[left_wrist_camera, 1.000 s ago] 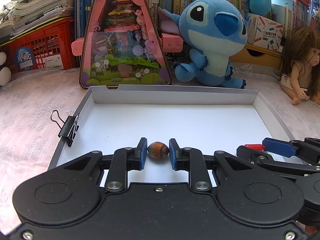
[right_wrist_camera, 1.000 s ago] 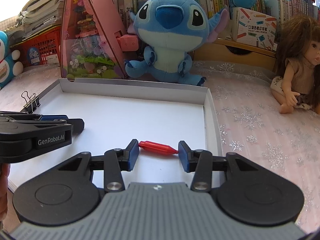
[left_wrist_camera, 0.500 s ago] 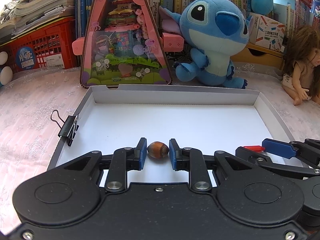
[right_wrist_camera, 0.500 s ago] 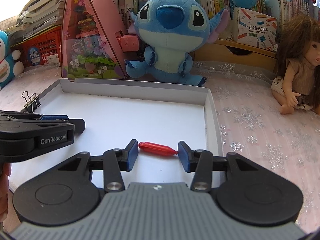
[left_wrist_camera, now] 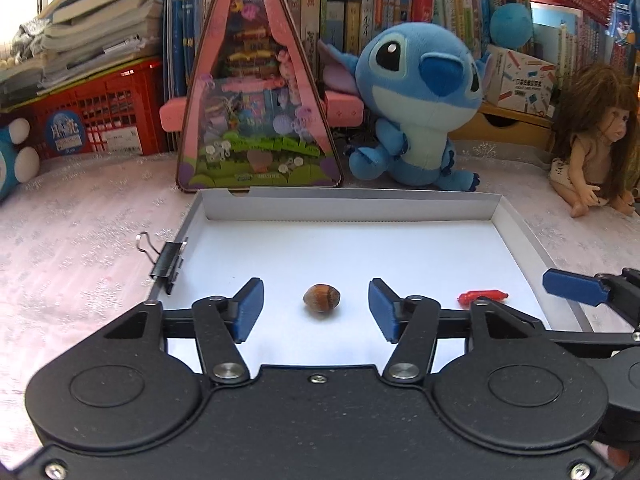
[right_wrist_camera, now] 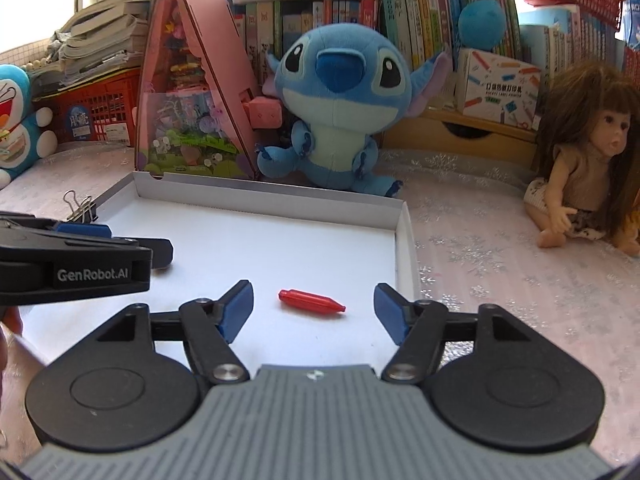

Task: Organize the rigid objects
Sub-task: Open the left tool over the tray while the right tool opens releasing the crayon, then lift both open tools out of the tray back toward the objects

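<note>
Both pieces now lie on the floor of the shallow white tray: the hazelnut rests between the blue pads of the left hand-held gripper, whose jaws have just been opening and touch nothing, and the red pen-cap-like piece lies free between the released jaws of the right hand-held gripper, which have also just been opening. A black binder clip on the tray's left rim looks unsorted.

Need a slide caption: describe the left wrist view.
Open left gripper straddles a released hazelnut in the white tray.
</note>
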A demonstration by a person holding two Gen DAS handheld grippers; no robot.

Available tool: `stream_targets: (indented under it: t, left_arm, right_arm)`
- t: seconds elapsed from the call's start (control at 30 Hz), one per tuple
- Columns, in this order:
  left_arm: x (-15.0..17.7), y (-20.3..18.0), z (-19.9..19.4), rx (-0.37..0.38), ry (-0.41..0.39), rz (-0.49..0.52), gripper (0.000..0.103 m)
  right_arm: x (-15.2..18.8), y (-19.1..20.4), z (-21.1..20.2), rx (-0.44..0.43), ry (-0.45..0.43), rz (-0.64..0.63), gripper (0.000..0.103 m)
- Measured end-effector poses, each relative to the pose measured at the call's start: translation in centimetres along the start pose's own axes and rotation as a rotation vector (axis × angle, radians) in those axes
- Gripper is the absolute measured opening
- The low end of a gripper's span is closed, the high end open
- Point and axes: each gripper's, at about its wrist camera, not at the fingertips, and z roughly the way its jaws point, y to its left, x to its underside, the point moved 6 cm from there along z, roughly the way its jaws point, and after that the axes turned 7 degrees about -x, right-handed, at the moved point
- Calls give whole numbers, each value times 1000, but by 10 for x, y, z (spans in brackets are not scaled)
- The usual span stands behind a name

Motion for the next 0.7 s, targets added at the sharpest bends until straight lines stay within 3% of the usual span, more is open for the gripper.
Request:
stream_targets:
  t: [0.33, 0.7]
  left_arm:
    - [13, 14, -34, 1, -23, -4, 74]
    - [35, 15, -72, 55, -53, 19, 80]
  right_arm:
    - [7, 3, -36, -13, -39, -19, 86]
    - [21, 10, -63, -39, -38, -17, 89]
